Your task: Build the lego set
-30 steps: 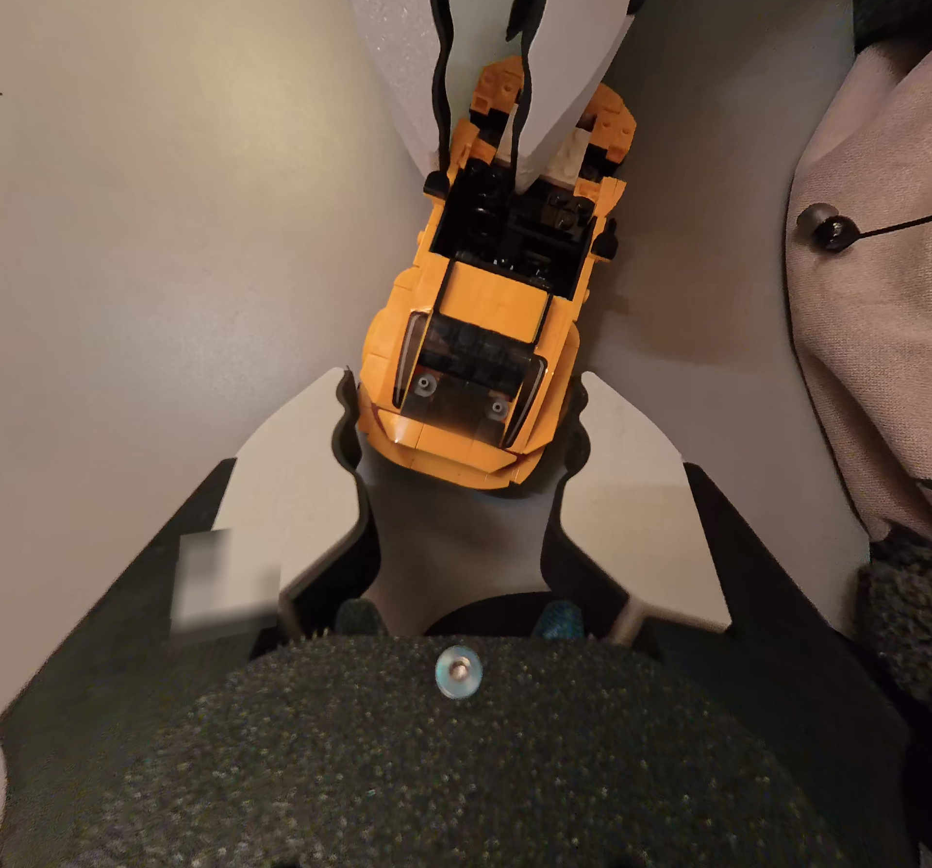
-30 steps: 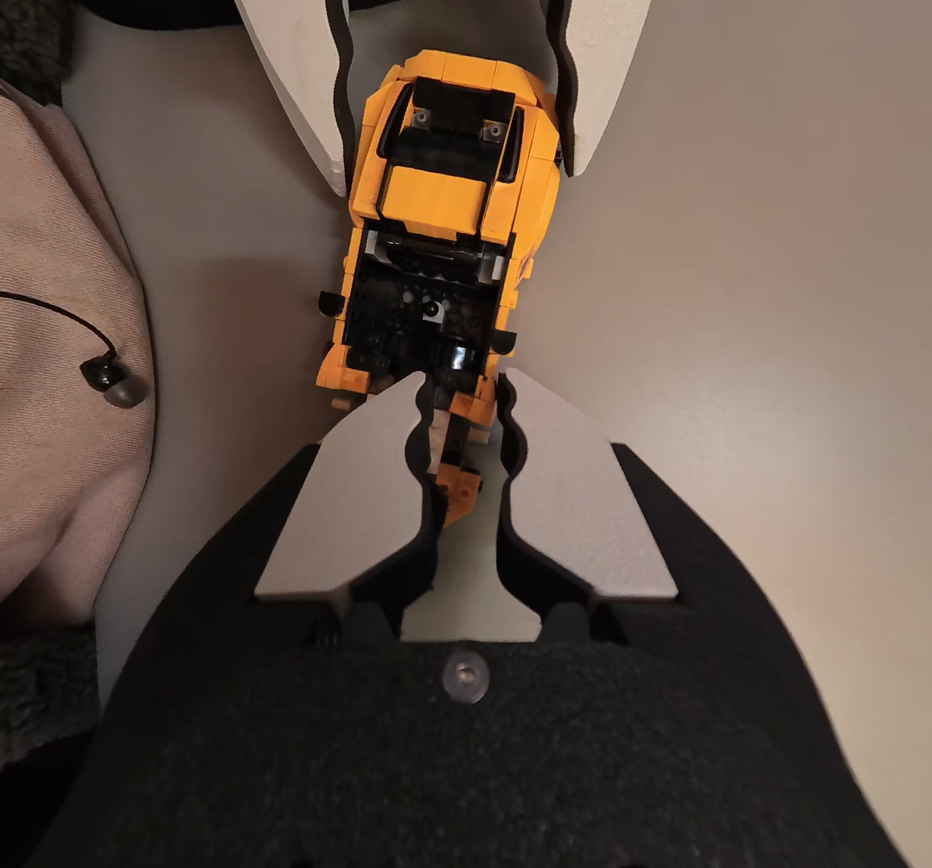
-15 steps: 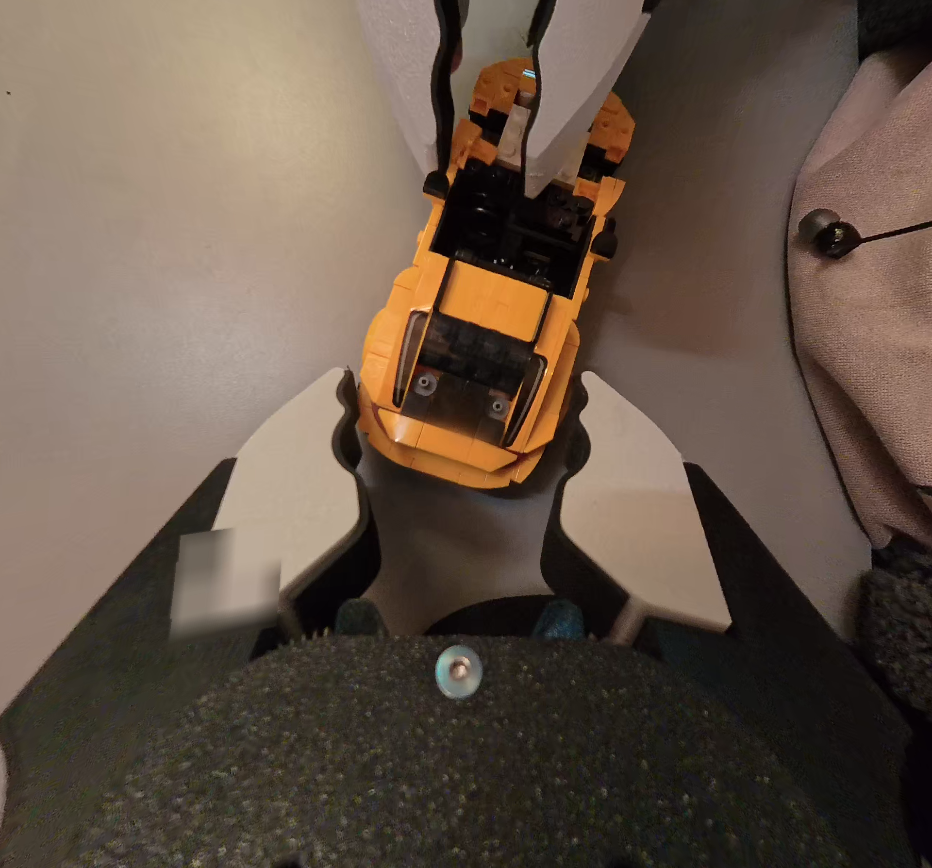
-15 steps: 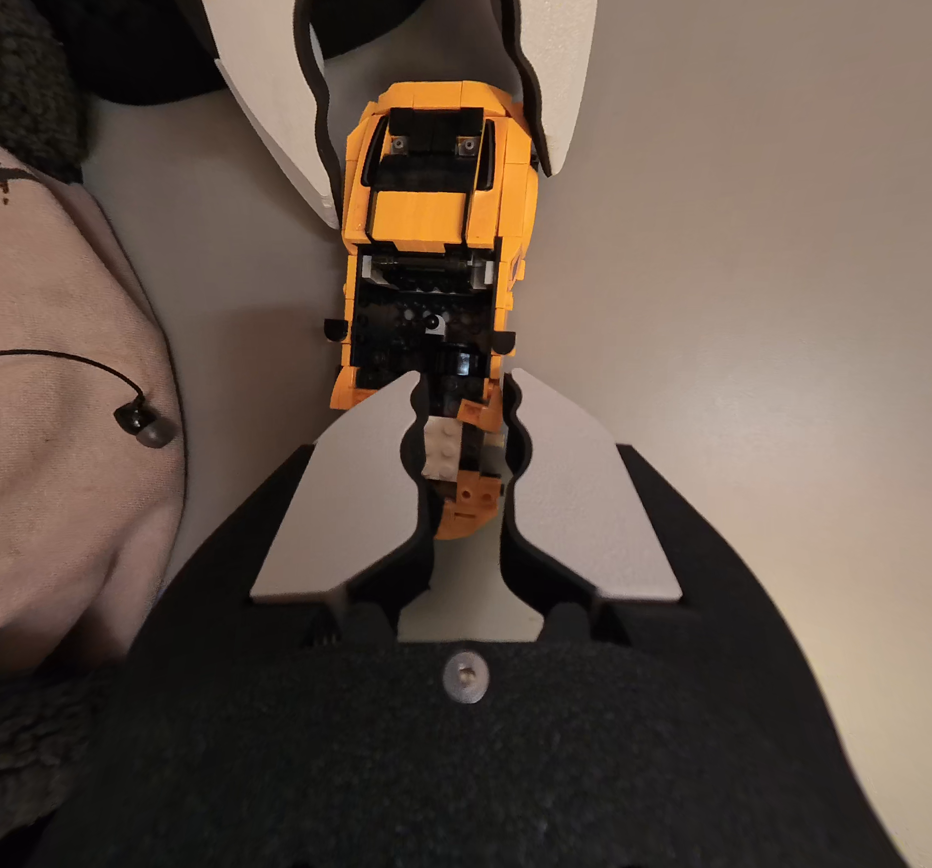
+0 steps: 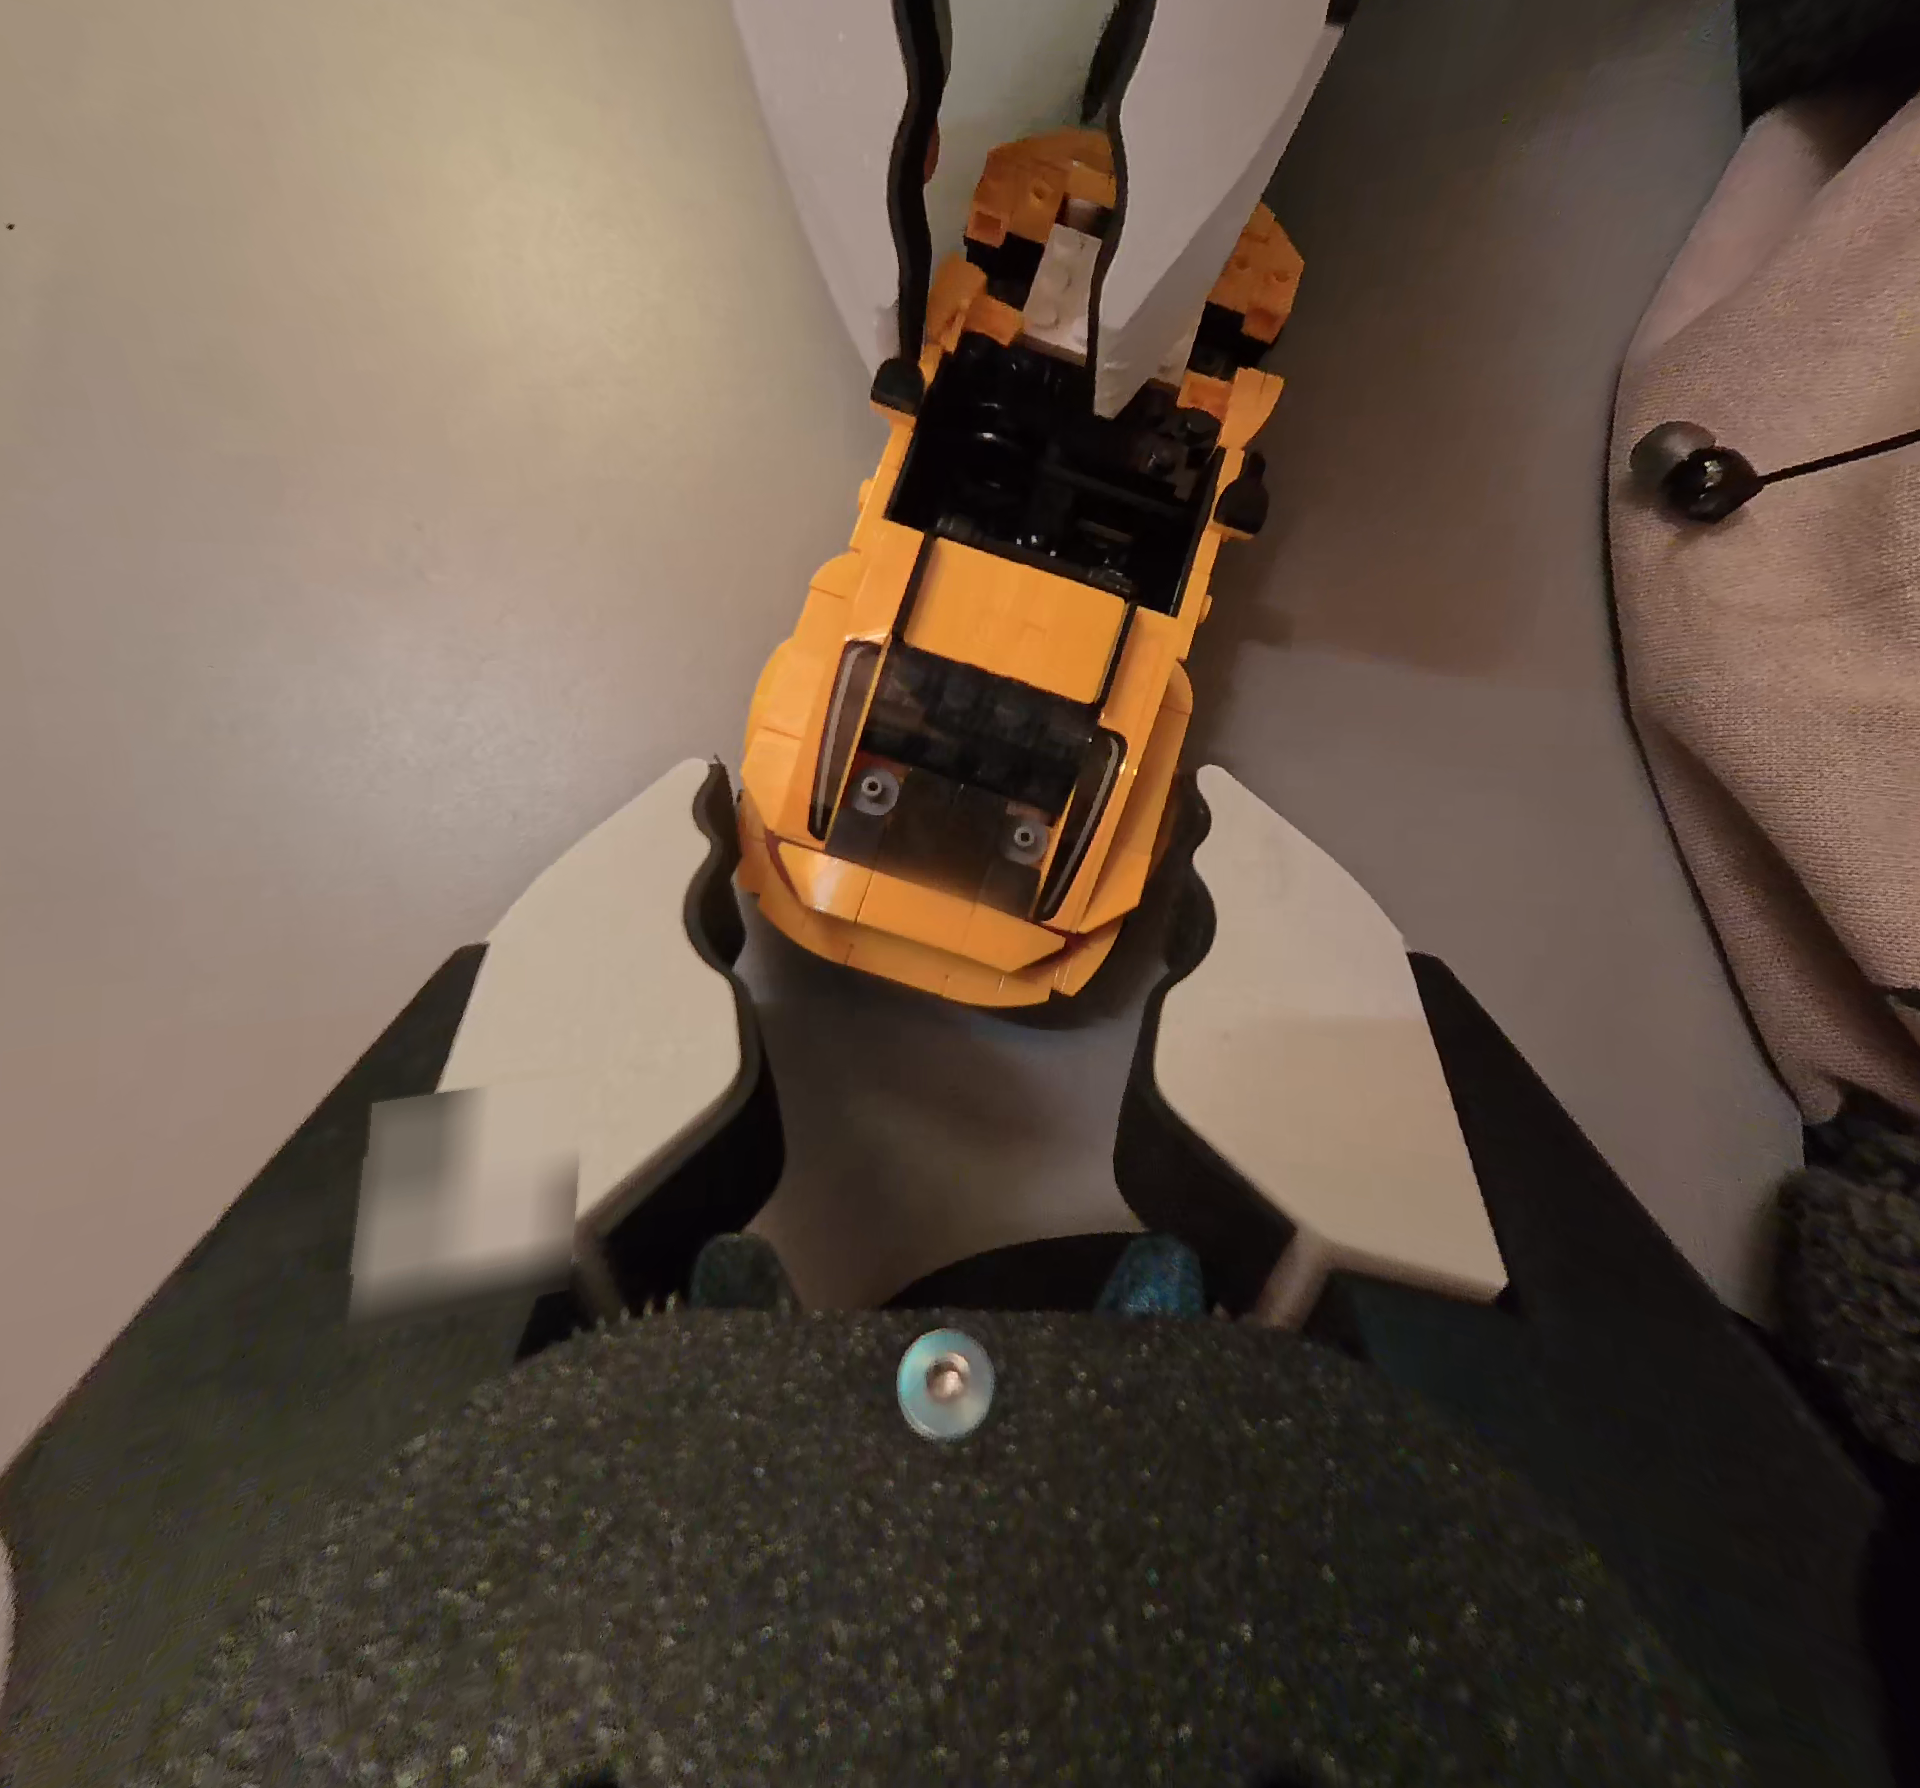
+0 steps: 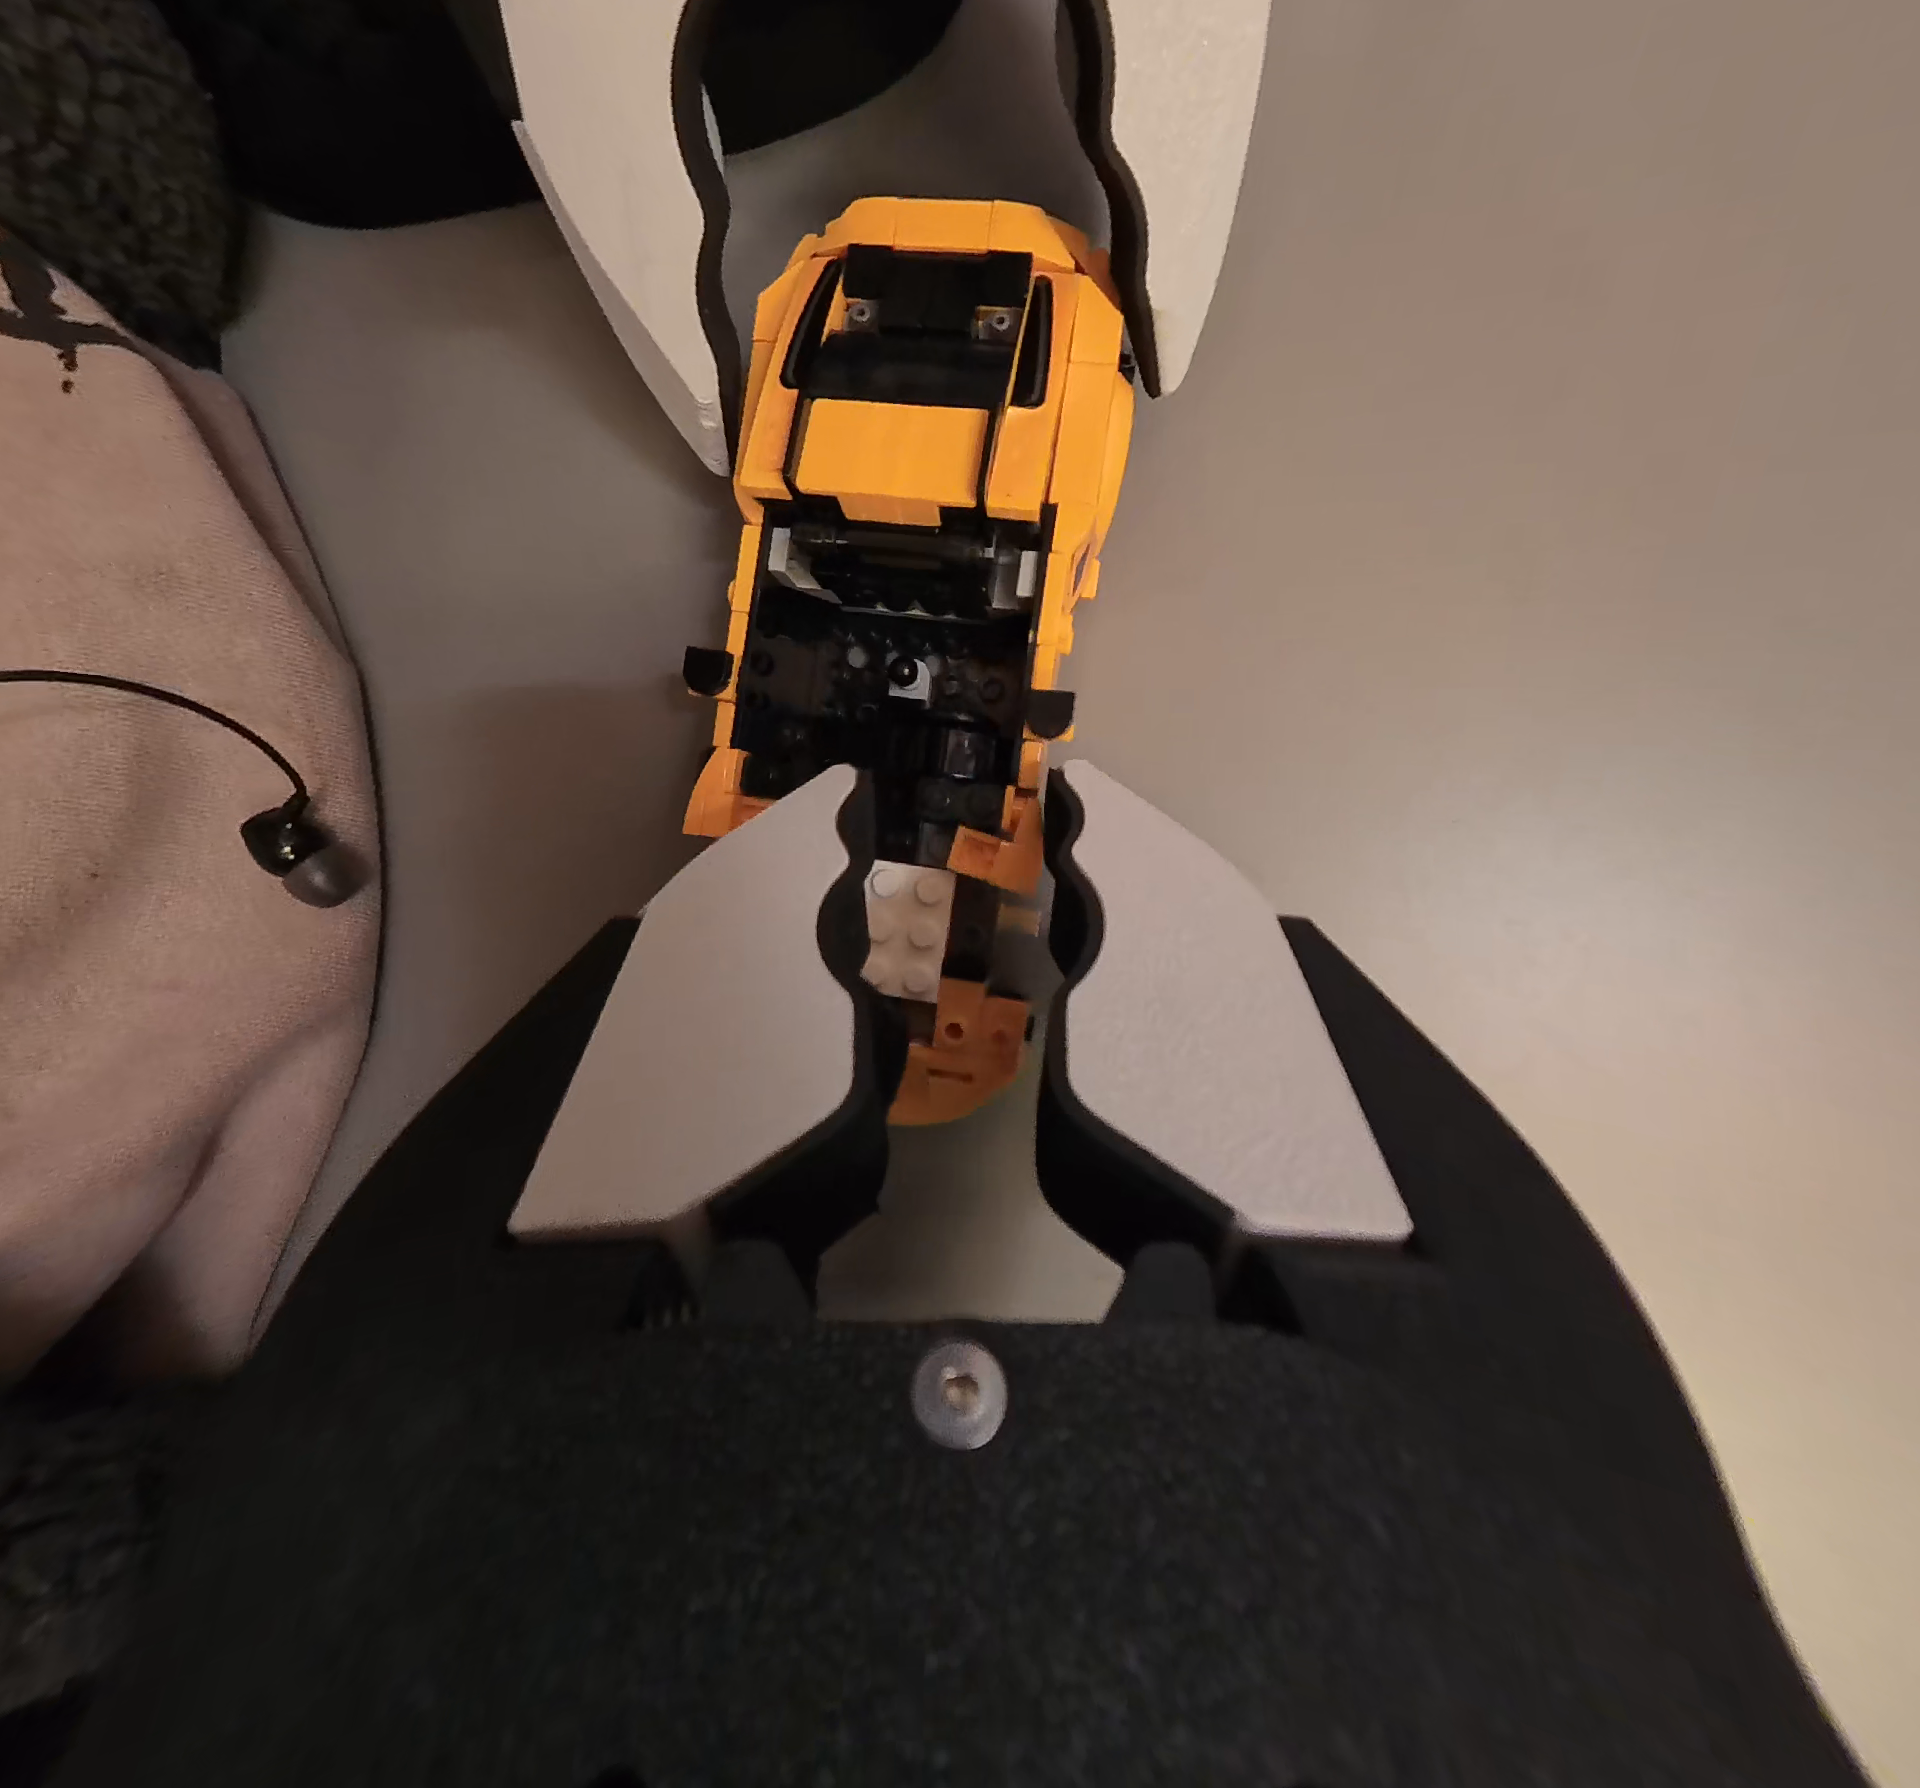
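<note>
Orange and black, the lego car [image 5: 977, 699] sits on the table [image 5: 364, 491]. The left gripper [image 5: 951, 865] clamps one end; the right gripper [image 6: 951, 865] hangs part-open over the other, empty. Light but brittle, I judge: grip the solid flanks.

- Car [image 5: 977, 699]: orange brick model, black trim, upright on the table.
- Roof off; black cabin interior exposed.
- One end finished with sloped dark glazing and two studs.
- Other end unfinished: bare orange studs and a white plate [image 6: 909, 928] on top.
</note>
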A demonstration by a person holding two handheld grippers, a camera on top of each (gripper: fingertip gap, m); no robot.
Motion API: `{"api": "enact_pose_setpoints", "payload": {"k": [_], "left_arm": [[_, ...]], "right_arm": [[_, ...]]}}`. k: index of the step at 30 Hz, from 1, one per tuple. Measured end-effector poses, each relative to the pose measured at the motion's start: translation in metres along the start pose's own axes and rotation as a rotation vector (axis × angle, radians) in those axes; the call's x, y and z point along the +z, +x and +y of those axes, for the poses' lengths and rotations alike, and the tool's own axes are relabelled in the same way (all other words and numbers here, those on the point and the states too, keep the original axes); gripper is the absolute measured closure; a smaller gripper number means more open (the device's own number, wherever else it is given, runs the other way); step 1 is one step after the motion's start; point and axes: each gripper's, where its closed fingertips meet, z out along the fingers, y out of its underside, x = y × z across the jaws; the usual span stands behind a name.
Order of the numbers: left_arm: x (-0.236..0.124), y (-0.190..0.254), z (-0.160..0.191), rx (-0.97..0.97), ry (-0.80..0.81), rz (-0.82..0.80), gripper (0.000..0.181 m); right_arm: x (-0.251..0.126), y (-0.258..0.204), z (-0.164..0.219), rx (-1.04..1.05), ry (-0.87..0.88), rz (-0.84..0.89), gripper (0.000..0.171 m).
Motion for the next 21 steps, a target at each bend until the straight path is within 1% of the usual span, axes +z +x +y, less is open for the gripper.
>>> {"api": "enact_pose_setpoints", "payload": {"k": [4, 8, 13, 17, 21], "left_arm": [[0.000, 0.001, 0.000, 0.011, 0.006, 0.008, 0.102], [0.000, 0.002, 0.000, 0.018, 0.010, 0.013, 0.102], [0.000, 0.004, 0.000, 0.024, 0.012, 0.018, 0.102], [0.000, 0.004, 0.000, 0.024, 0.012, 0.017, 0.102], [0.001, 0.004, 0.000, 0.020, 0.009, 0.015, 0.102]], "right_arm": [[-0.001, -0.003, -0.001, 0.007, 0.018, -0.038, 0.139], [-0.002, -0.006, -0.002, 0.059, 0.049, -0.085, 0.136], [-0.005, -0.005, -0.002, 0.087, 0.073, -0.085, 0.136], [-0.012, -0.001, 0.000, 0.099, 0.056, -0.023, 0.135], [-0.016, 0.004, 0.004, 0.103, 0.006, 0.090, 0.137]]}}
